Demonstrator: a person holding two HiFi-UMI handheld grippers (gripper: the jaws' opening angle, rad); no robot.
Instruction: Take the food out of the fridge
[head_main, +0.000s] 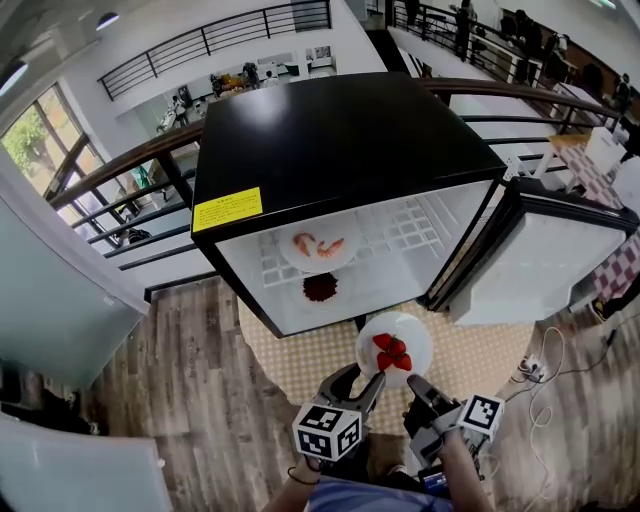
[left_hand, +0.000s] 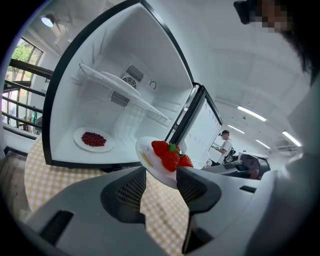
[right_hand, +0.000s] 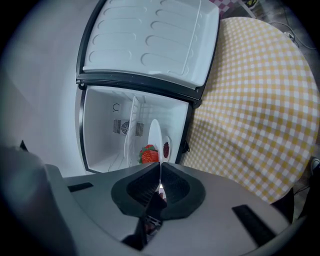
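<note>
Right now you are holding the white plate (head_main: 414, 334) of strawberries (head_main: 392, 352) out in front of the open fridge (head_main: 330, 140), above the table (head_main: 290, 365) with the yellow checked cloth. Your right gripper (right_hand: 159, 165) is doing the carrying. Its jaws are closed tight on the plate's near rim, which is showing edge-on between the pads in the right gripper view.

Your left gripper (left_hand: 161, 169) is standing with its jaws well apart. The plate's rim is sitting in the gap between them, close to one jaw, and the jaws are not pressing on it. Whether it is touching that jaw is not clear. The strawberries are lying in a small cluster near the middle of the plate, red with a bit of green top showing.

The fridge door (head_main: 560, 260) is hanging wide open on the right of the head view. Two more plates are sitting inside. On the wire shelf (head_main: 410, 225) the upper plate (head_main: 318, 266) is carrying shrimp (head_main: 330, 247). On the fridge floor below it, the lower plate (left_hand: 80, 143) is holding a heap of small dark red pieces (left_hand: 93, 139), and what they are is not clear.
</note>
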